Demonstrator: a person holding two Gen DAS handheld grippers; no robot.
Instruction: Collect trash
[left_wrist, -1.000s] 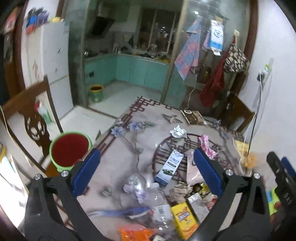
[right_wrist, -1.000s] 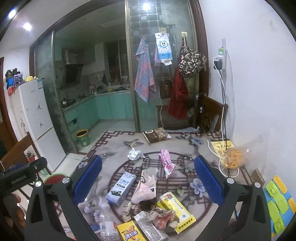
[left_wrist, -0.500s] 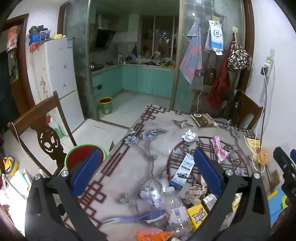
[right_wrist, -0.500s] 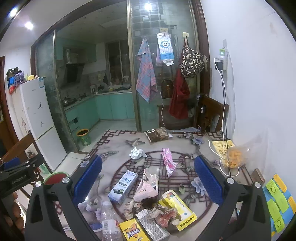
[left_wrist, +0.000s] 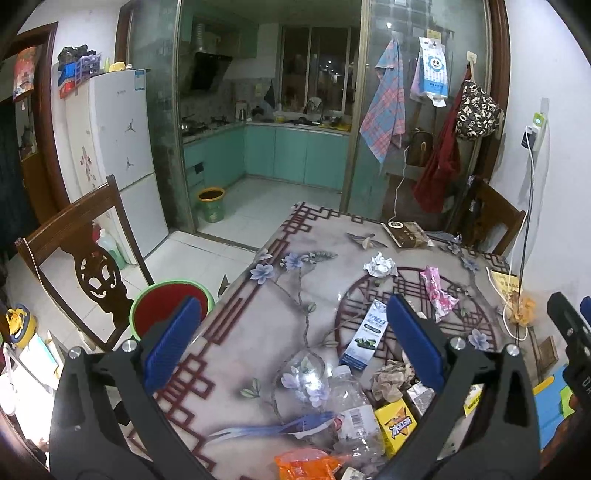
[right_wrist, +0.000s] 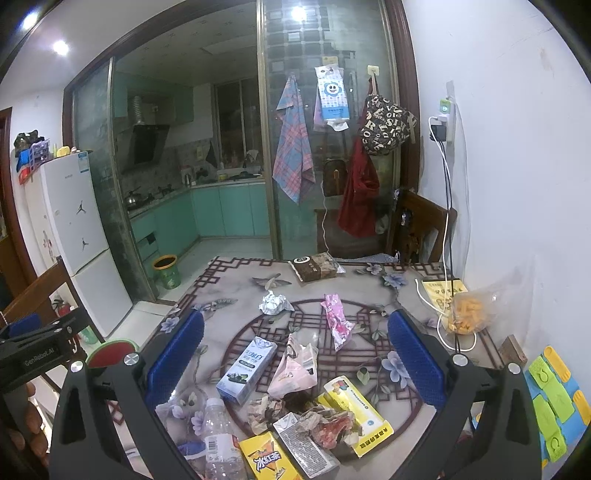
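Both claws, left (left_wrist: 291, 341) and right (right_wrist: 295, 356), stood wide and empty above bench (left_wrist: 258, 332); trash heaped at six o'clock, bin (left_wrist: 168, 308) at nine; risk: clear bottle (right_wrist: 221, 439) likely rolling off if nudged.

the left tool (left_wrist: 295, 339) hangs above the tabletop (left_wrist: 258, 325) with its blue pads spread wide and nothing between them. near the close edge lie a clear plastic bottle (left_wrist: 351, 410), a yellow drink carton (left_wrist: 397, 430) just beside it and an orange wrapper (left_wrist: 306, 465). farther off lie a blue-and-white box (left_wrist: 365, 334), a pink wrapper (left_wrist: 436, 291) and a crumpled foil ball (left_wrist: 378, 265). a red bin with a green rim (left_wrist: 162, 306) stands on the floor beside a wooden chair (left_wrist: 85, 258).
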